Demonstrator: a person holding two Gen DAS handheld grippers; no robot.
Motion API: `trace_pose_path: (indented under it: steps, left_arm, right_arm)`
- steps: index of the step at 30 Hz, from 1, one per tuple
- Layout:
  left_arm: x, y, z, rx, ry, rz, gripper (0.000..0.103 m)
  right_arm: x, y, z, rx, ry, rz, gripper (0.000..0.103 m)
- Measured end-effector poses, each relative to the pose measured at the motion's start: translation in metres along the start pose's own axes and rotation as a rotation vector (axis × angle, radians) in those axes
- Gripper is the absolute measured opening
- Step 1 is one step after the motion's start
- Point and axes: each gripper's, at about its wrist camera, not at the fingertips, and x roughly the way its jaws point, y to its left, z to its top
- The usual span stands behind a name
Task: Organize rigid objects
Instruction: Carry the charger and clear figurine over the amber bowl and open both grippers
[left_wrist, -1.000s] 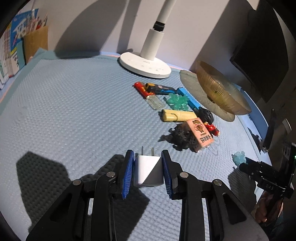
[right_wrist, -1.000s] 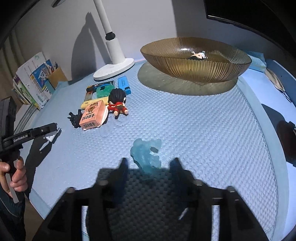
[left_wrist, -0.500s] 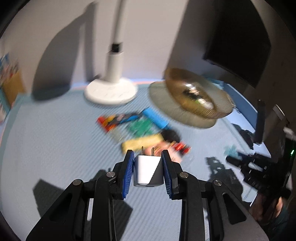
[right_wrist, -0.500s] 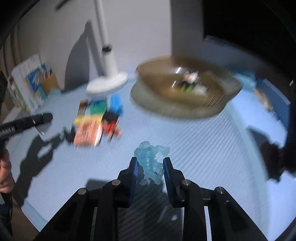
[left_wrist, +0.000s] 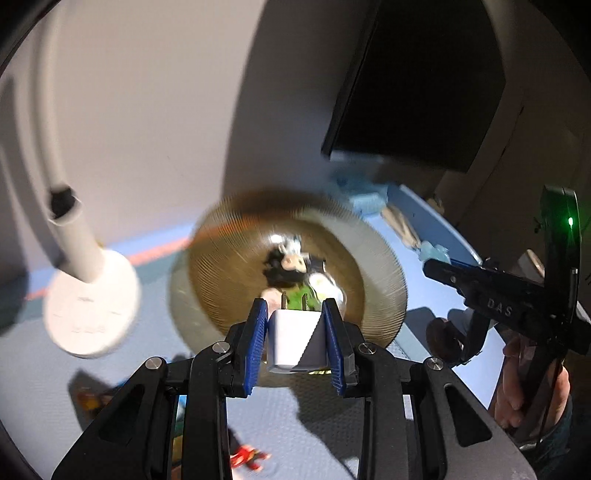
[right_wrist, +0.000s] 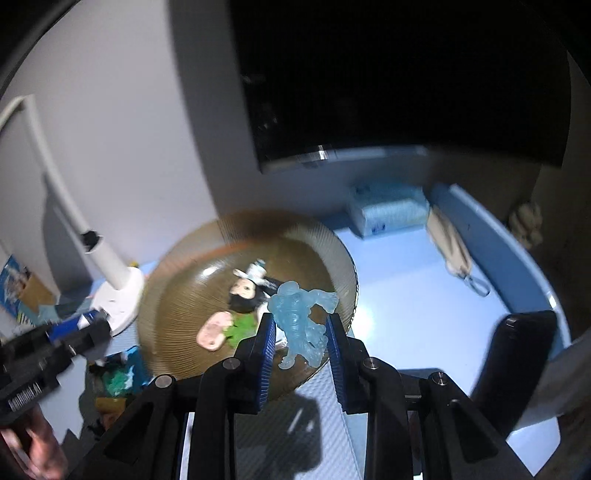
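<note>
The ribbed amber bowl (left_wrist: 369, 254), already holding a few small toys, is the landmark. Just short of its near rim the left gripper (left_wrist: 295, 347) pinches a white plug adapter (left_wrist: 291, 339) by its flat sides: light, stiff, probably slick. Over the same rim the right gripper (right_wrist: 301, 343) clamps a translucent blue figurine (right_wrist: 301, 317) at the torso, safer than its thin limbs.

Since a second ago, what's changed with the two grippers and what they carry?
The right gripper closed on the pale blue figure, which lay on the mat, and lifted it. Both grippers rose and swung toward the amber bowl, which now fills both views. Unchanged: the left gripper still clamps the white charger; the bowl and lamp stand where they were.
</note>
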Motion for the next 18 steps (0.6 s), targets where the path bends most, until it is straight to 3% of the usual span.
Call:
trace_pose_path:
  steps: [6,12,13,15,18]
  left_arm:
    - [0.052,-0.003,-0.015,-0.008,0.09,-0.007,0.027]
    - [0.063,-0.009,-0.015,0.003,0.108,-0.008,0.028]
    - [0.061,-0.009,-0.014,0.003,0.1,-0.01,0.032]
    - [0.053,-0.008,-0.011,-0.013,0.075,-0.014,0.058]
    - [0.029,-0.002,-0.007,-0.026,0.014,-0.016,0.064]
  right_arm:
    - [0.044,-0.01,-0.002,0.01,0.114,-0.025,0.027]
    - [0.058,-0.011,-0.003,-0.006,0.134,-0.091,0.027]
    - [0.058,-0.012,-0.002,0.0,0.137,-0.088,0.033]
    - [0.055,-0.016,0.0,0.029,0.128,-0.056,0.048]
    - [0.039,-0.019,-0.001,0.054,0.07,-0.054,0.051]
